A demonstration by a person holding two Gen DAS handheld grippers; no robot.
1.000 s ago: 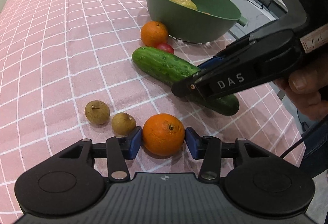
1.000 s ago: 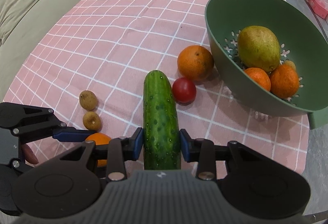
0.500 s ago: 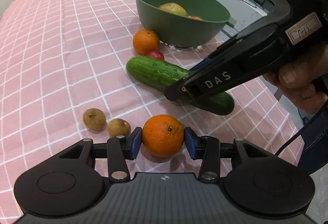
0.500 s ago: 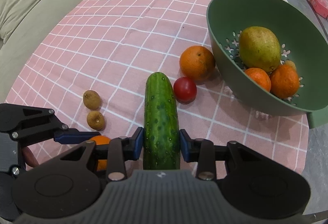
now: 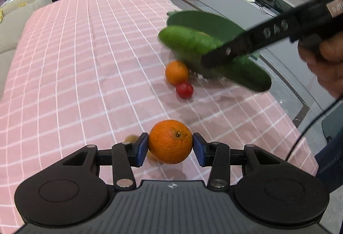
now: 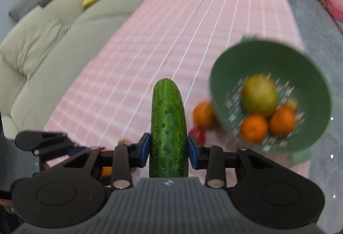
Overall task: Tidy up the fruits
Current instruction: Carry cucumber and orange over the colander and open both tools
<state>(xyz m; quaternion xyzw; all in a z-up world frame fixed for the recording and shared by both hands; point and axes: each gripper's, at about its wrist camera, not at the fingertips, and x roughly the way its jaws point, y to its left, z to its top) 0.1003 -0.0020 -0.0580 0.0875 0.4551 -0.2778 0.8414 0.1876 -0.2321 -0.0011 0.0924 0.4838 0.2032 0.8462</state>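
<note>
My left gripper [image 5: 170, 147] is shut on an orange [image 5: 170, 141] and holds it above the pink checked cloth [image 5: 85, 62]. My right gripper [image 6: 168, 149] is shut on a green cucumber [image 6: 168, 124], lifted off the table; it shows blurred in the left wrist view [image 5: 193, 43]. The green colander bowl [image 6: 223, 75] holds a pear [image 6: 259, 94] and two oranges [image 6: 254, 128]. Another orange [image 5: 176, 72] and a red tomato [image 5: 184, 90] lie on the cloth beside the bowl.
A small brown fruit [image 5: 131, 138] peeks out behind my left fingers. A beige sofa [image 6: 42, 45] runs along the table's far side. The table's edge and grey floor [image 5: 285, 75] lie to the right of the bowl.
Both grippers have risen off the table, the left with the orange, the right with the cucumber. The cucumber now hangs in the air near the bowl.
</note>
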